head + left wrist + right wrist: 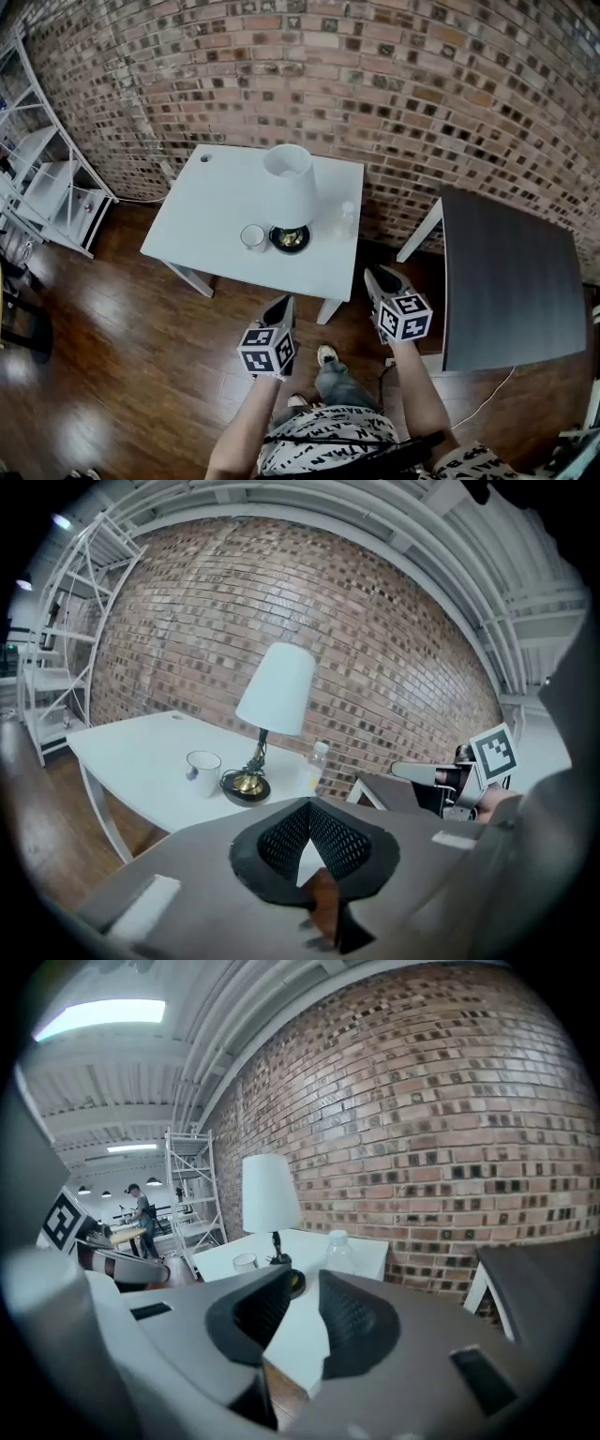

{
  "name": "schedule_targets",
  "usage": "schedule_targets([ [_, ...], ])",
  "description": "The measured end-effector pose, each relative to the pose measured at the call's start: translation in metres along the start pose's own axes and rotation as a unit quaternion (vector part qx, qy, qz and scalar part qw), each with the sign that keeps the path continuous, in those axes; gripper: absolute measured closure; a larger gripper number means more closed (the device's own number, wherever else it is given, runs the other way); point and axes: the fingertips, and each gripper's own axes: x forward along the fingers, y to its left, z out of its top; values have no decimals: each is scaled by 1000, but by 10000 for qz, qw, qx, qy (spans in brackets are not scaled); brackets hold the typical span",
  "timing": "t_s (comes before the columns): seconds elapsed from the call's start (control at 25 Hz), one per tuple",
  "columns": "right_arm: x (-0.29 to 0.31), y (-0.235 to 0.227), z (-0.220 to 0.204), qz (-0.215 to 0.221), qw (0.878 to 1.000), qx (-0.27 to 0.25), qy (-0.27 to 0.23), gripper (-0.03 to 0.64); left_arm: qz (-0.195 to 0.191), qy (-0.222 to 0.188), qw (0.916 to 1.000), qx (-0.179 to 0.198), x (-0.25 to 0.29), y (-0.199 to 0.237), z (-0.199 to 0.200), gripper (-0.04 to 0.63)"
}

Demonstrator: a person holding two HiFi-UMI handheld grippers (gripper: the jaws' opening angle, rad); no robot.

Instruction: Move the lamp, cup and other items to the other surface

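The lamp [288, 192], with its white shade over a brass stem and a round dark foot, stood upright on the white table [211, 202], toward the edge nearer to us. The white cup [252, 236] sat just beside the lamp's foot on its left as we looked down, and a clear plastic bottle [346, 220] stood near the foot on the other side. None of the three touched another, as far as we could tell, and neither gripper touched any of them. Both grippers hung in the air short of the white table, above the wooden floor [112, 375], each pointing toward the lamp. The left gripper [309, 803] had its two black ribbed pads meeting at the tips, with nothing caught between them. The right gripper [305, 1279] had its pads a narrow slit apart, and through that slit we saw only the tabletop beyond, so it held nothing. To our right, well apart from the white table, stood the dark table [506, 281], its top bare. A brick wall [422, 94] ran behind both tables, and white shelving [47, 178] stood against it at the far left.
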Motion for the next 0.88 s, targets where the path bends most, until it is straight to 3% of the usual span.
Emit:
schedule_targets([
  [0.04,-12,10,-4,21,10000,52,-15,597,-78,-2,10000,-33,-10,-4,-5,594],
  [0.08,-23,20,-7,33,10000,74,-19,612,-140,-2,9999,-57,-19,-8,-11,594],
  [0.32,-69,75,-37,303,9991,216,216,612,-375,107,9991,-176,-61,-37,-48,594],
  [0.52,-73,117,-57,751,9961,60,449,612,-311,-7,9993,-225,-77,-50,-57,594],
  [0.88,-96,98,-48,824,9960,54,342,612,-94,-219,9995,-187,-87,-71,-41,594],
])
